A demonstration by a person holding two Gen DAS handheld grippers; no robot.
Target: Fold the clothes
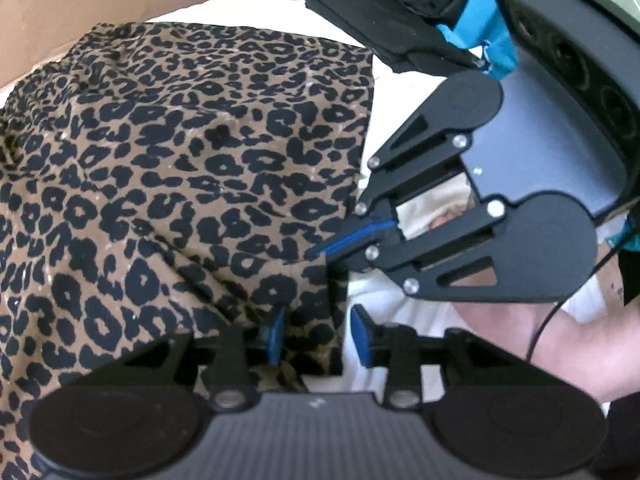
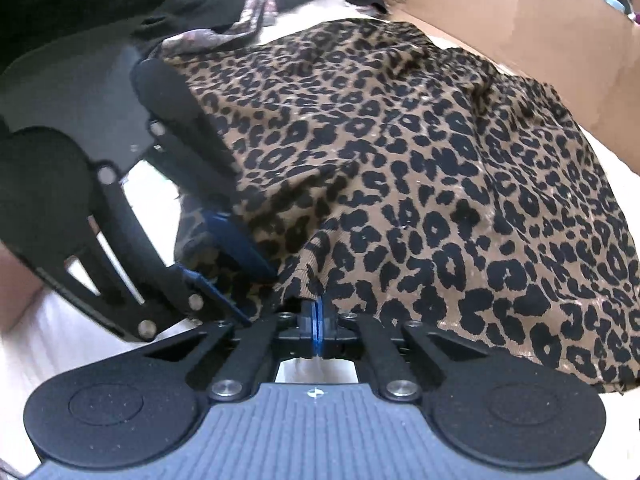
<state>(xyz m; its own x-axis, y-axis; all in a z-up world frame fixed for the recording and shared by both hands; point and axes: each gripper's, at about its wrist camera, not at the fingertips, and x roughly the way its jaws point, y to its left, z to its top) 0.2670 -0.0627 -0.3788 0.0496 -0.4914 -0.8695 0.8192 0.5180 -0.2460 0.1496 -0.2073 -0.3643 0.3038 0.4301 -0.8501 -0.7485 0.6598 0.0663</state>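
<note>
**Leopard cloth on white surface**

A white surface point(image 1: 400, 80) lies before you, cardboard point(image 2: 520, 32) behind. The leopard cloth point(image 1: 180, 168) lies rumpled across it. Your left gripper point(image 1: 318, 336) gapes, cloth between its pads. Your right gripper point(image 2: 316, 326) pinches the cloth's edge, pads together.

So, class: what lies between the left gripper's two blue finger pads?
A fold of the brown, black-spotted leopard-print garment lies between the left gripper's open pads, seen in the left wrist view.

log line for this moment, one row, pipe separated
task: fold clothes | right gripper: shut on leopard-print garment edge | left gripper: open, fabric between fingers | surface: white | behind: cardboard box
</note>
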